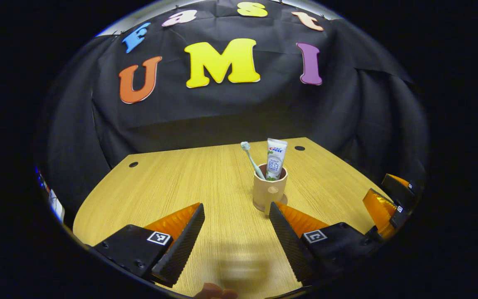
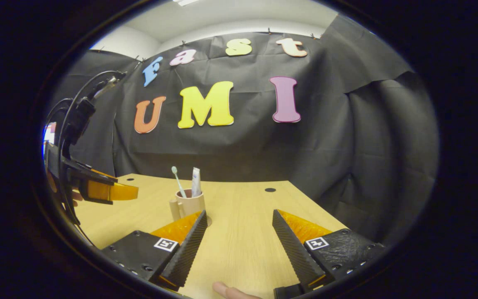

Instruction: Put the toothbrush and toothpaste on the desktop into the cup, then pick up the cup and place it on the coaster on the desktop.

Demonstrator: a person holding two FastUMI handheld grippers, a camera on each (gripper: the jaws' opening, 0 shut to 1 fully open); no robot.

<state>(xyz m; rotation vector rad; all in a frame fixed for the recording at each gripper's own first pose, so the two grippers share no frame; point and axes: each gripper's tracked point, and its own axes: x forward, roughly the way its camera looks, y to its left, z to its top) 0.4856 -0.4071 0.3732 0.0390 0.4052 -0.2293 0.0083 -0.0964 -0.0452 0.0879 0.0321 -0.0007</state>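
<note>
A tan cup (image 1: 269, 192) stands upright near the middle of the wooden desktop (image 1: 172, 187), its handle turned toward the left gripper. A pale green toothbrush (image 1: 251, 160) and a white toothpaste tube (image 1: 276, 159) stand inside it. The edge of a brown coaster (image 1: 283, 201) shows under the cup's base. My left gripper (image 1: 236, 204) is open, just short of the cup, its right fingertip close to the cup's foot. In the right gripper view, cup (image 2: 189, 205), toothbrush (image 2: 177, 180) and toothpaste (image 2: 196, 182) sit beyond the left finger of my open right gripper (image 2: 239, 211), which holds nothing.
The right gripper (image 1: 385, 206) shows at the desk's right edge. The left gripper (image 2: 98, 189) with its cables hovers at the desk's left side. Cable holes (image 1: 133, 164) (image 1: 299, 148) (image 2: 270, 189) lie near the far edge. A person's fingertip (image 2: 225, 290) shows at the bottom.
</note>
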